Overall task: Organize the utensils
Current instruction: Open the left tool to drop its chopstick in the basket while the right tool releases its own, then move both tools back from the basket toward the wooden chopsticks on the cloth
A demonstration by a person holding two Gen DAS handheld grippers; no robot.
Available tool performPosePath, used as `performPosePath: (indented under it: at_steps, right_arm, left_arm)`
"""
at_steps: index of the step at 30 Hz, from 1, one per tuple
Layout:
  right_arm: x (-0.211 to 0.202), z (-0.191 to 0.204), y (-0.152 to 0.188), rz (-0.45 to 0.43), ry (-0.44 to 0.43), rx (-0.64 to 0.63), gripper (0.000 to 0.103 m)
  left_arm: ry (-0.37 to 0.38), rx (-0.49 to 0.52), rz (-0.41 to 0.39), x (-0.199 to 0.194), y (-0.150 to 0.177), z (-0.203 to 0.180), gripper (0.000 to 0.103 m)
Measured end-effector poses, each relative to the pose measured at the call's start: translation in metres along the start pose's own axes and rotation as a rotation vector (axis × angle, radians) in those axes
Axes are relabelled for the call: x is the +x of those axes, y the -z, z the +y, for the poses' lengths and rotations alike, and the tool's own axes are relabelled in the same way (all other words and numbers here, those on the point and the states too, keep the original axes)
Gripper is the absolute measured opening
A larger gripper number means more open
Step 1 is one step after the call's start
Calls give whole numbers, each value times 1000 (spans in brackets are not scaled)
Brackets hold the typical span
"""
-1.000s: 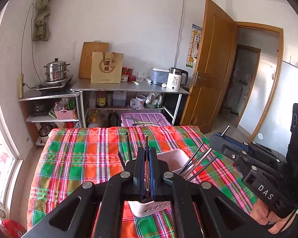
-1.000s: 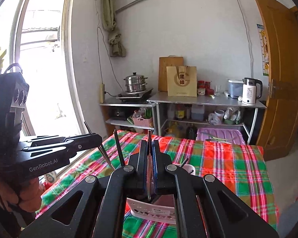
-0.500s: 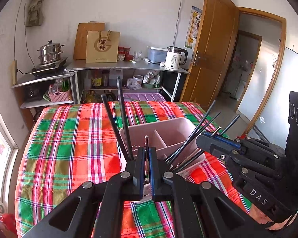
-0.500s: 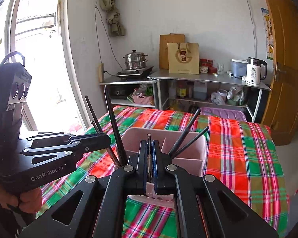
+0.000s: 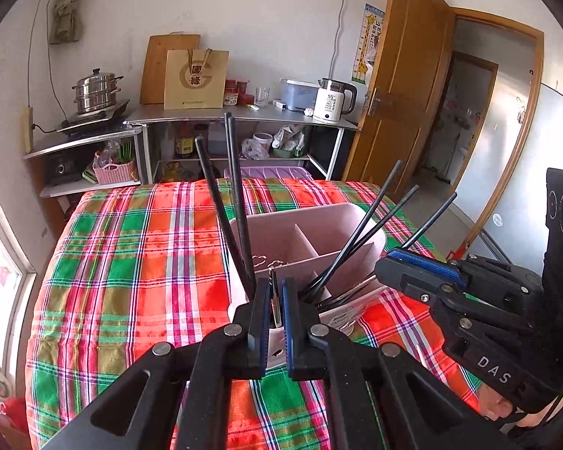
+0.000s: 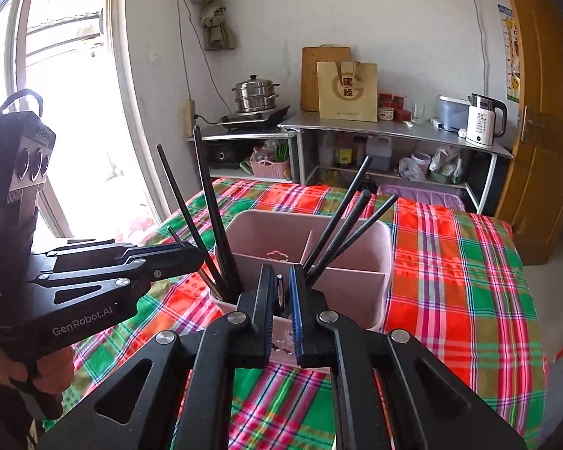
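A pink divided organizer [image 5: 356, 212] stands on the plaid-covered table, with several black chopsticks [image 5: 238, 202] upright in its near compartments. My left gripper [image 5: 277, 288] hangs over the organizer's near edge, shut on a thin metal utensil [image 5: 276, 300] that points down into it. In the right wrist view my right gripper [image 6: 281, 281] is over the same organizer [image 6: 371, 225]. Its jaws are opening, and a slim metal utensil [image 6: 280, 288] stands loose between the pads. Chopsticks [image 6: 206, 206] lean on either side of it. The left gripper [image 6: 195, 258] shows at that view's left.
The red and green plaid cloth [image 5: 139, 262] covers the table around the organizer. Behind it stand steel shelves [image 5: 244, 116] with a kettle [image 5: 332, 99], a paper bag and a steamer pot. A window [image 6: 75, 112] is on the left and a wooden door [image 5: 401, 93] on the right.
Both grippers have come down onto the organizer, which now looms larger, and the chopsticks stand in it. The right jaws have parted slightly around their utensil.
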State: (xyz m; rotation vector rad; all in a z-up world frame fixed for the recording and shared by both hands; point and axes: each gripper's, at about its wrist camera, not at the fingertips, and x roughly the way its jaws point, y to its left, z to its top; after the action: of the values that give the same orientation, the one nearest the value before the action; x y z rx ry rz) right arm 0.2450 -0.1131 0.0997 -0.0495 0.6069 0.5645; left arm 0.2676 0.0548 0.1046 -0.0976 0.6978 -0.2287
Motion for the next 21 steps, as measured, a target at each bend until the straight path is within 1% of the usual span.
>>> performPosePath:
  at_steps: [4, 8, 15, 21]
  right_arm:
    - [-21, 1, 2, -36, -1, 1, 11]
    - [-42, -2, 8, -66, -2, 15, 11]
    - [-75, -9, 31, -97, 0, 39, 11]
    - [-96, -17, 57, -97, 9, 74, 12]
  left_arm:
    - [-15, 5, -41, -20, 3, -2, 8]
    - [-17, 7, -78, -42, 12, -8, 9]
    - [-7, 9, -122, -76, 45, -24, 9]
    - [16, 12, -124, -92, 80, -38, 9]
